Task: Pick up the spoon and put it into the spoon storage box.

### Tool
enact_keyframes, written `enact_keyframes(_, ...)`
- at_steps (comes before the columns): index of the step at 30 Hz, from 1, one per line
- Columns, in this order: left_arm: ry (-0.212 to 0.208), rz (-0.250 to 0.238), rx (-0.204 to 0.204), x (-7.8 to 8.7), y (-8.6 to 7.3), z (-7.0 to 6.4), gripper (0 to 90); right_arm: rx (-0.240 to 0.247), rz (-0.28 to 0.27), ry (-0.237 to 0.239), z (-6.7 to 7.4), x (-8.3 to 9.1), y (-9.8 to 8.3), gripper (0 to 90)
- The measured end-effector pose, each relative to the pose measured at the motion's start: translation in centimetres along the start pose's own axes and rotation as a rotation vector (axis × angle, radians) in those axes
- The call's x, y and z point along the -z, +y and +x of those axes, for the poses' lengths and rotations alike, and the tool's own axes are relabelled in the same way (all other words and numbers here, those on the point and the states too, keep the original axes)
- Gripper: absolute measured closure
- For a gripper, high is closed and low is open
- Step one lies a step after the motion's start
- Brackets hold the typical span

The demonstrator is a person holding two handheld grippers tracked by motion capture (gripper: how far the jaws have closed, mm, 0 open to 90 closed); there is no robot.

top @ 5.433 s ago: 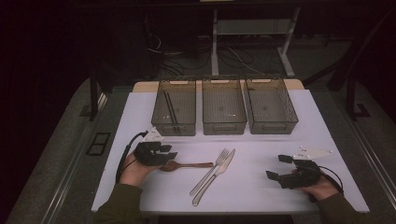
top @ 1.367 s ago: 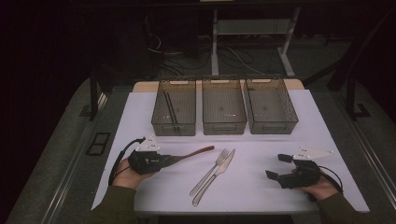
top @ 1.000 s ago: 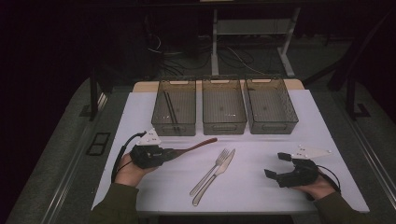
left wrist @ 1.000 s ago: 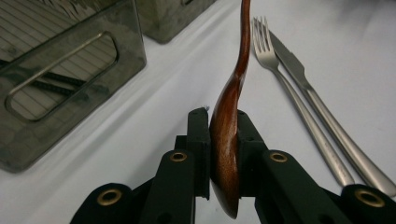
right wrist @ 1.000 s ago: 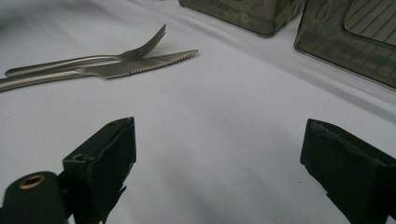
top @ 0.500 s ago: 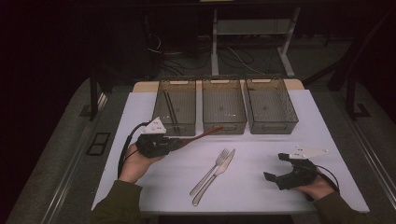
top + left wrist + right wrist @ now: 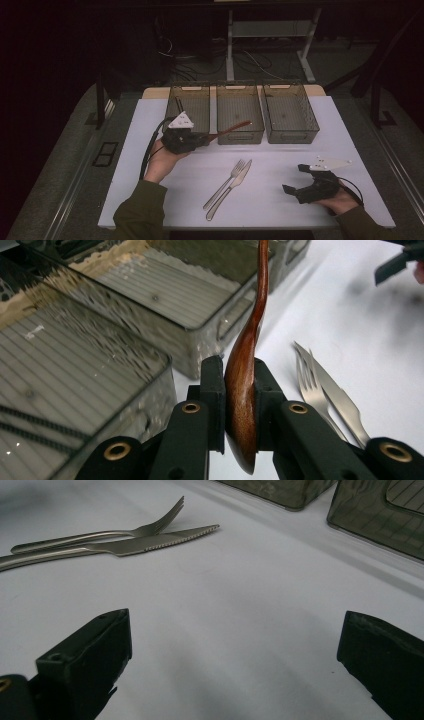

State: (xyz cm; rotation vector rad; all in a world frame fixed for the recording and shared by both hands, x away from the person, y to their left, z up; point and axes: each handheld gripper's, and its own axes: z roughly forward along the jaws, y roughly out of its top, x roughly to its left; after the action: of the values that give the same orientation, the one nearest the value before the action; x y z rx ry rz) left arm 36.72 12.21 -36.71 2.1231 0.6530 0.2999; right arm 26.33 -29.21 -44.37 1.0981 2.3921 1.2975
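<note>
While three smoked clear plastic bins [image 7: 240,112], one steel fork [image 7: 225,183] and one steel knife [image 7: 231,189] sit on the table, the left gripper [image 7: 239,385] clenches the single dark wooden spoon [image 7: 245,390] by its bowl, the handle reaching over the middle bin; the right gripper [image 7: 235,665] gapes empty.

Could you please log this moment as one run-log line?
left gripper: shut on wooden spoon, handle over middle bin | right gripper: open, empty | fork, knife: on table

Probably a lab: white table [image 7: 150,130], dark room, floor cables [image 7: 260,60], desk frame [image 7: 270,30].
</note>
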Motion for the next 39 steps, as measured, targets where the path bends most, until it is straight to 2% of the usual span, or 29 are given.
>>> enact_keyframes(7, 0.065, 0.019, 0.022, -1.9, 1.9, 0.7, 79.5, -0.001, -0.006, 0.001, -0.1, 0.1, 0.0, 1.5)
enact_keyframes(15, 0.099, 0.033, 0.04, -4.2, 4.1, 1.5, 79.4, -0.007, -0.01, 0.0, -0.1, 0.2, 0.0, 1.5)
enact_keyframes(16, 0.109, 0.049, 0.038, -4.4, 4.4, 1.6, 79.4, -0.006, -0.011, -0.001, -0.1, 0.2, 0.0, 1.5)
enact_keyframes(23, 0.176, 0.069, 0.057, -6.5, 5.9, 1.9, 79.4, -0.006, -0.016, 0.002, -0.2, 0.3, 0.1, 1.5)
enact_keyframes(29, 0.228, 0.129, 0.055, -8.6, 6.3, 2.0, 79.3, -0.01, -0.017, 0.006, -0.1, 0.4, 0.1, 1.5)
enact_keyframes(34, 0.233, 0.169, 0.05, -9.9, 6.3, 1.9, 79.2, -0.01, -0.018, 0.005, -0.2, 0.4, 0.1, 1.5)
enact_keyframes(39, 0.237, 0.194, 0.076, -10.8, 6.1, 1.8, 79.2, -0.009, -0.02, 0.005, -0.2, 0.5, 0.1, 1.5)
